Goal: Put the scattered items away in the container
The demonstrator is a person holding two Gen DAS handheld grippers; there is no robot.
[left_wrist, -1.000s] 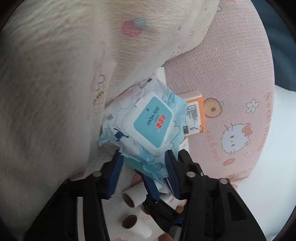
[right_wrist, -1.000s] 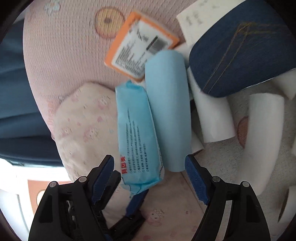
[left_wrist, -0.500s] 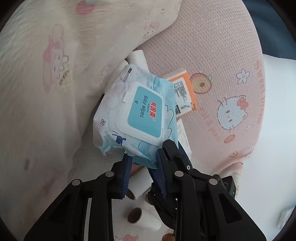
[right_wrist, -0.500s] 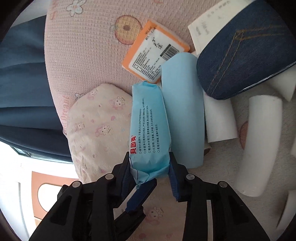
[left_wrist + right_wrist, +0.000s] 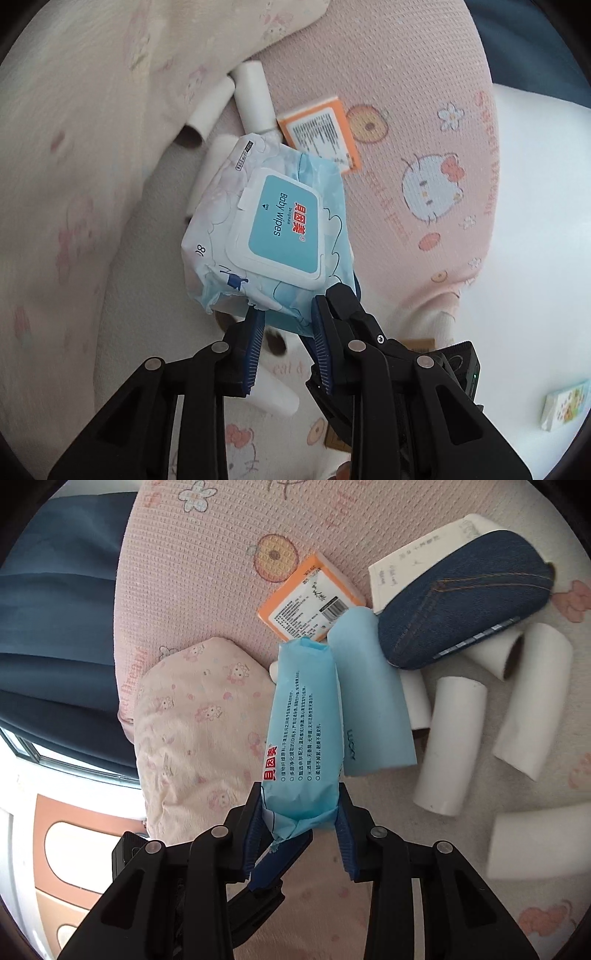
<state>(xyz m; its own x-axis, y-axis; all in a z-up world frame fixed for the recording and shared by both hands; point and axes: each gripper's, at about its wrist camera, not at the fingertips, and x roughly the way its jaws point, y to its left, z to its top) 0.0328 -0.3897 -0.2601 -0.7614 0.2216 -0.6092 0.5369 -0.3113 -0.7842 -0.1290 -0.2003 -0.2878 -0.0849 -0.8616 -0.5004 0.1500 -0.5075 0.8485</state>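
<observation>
Both tongs, left tongs point(image 5: 286, 325) and right tongs point(image 5: 300, 814), pinch the baby wipes pack point(image 5: 269, 232) by its near edge, white tubes point(image 5: 448, 742) crowding 3 o'clock.

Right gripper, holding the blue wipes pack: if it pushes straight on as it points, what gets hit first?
Probably the orange-edged white label box, which sits just past the far end of the blue wipes pack in the right gripper; depth is unclear.

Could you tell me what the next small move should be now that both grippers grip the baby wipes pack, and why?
Probably lift the baby wipes pack a little, both hands together. The left gripper and the right gripper each pinch its near end, and the blue roll and orange packet lie close beside it, so rising first avoids dragging them. The container isn't visible.
</observation>
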